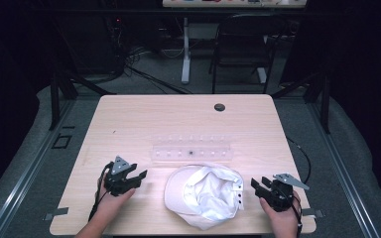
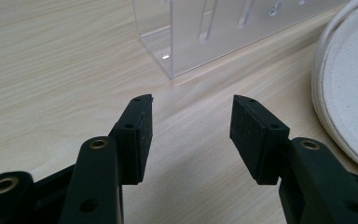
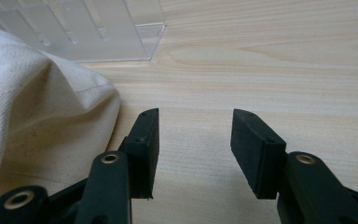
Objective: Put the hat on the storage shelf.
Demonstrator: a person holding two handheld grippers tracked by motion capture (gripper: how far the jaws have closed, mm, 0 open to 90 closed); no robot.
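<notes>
A white cap (image 1: 204, 193) lies upside down near the table's front edge, between my two grippers. Behind it stands a clear acrylic rack (image 1: 192, 148) with a row of pegs or slots. My left gripper (image 1: 140, 177) rests left of the cap, open, nothing between its jaws. In the left gripper view the gripper (image 2: 191, 123) faces the rack's end (image 2: 186, 42), with the cap's brim (image 2: 349, 88) at the right. My right gripper (image 1: 256, 186) is open just right of the cap. In the right gripper view the gripper (image 3: 195, 135) has the cap's cloth (image 3: 42, 116) at its left and the rack (image 3: 98, 32) beyond.
The light wooden table (image 1: 129, 124) has a round cable hole (image 1: 220, 107) at the back. A chair (image 1: 243, 44) and a desk leg (image 1: 185, 49) stand beyond the table. A cable (image 1: 302, 153) hangs off the table's right side.
</notes>
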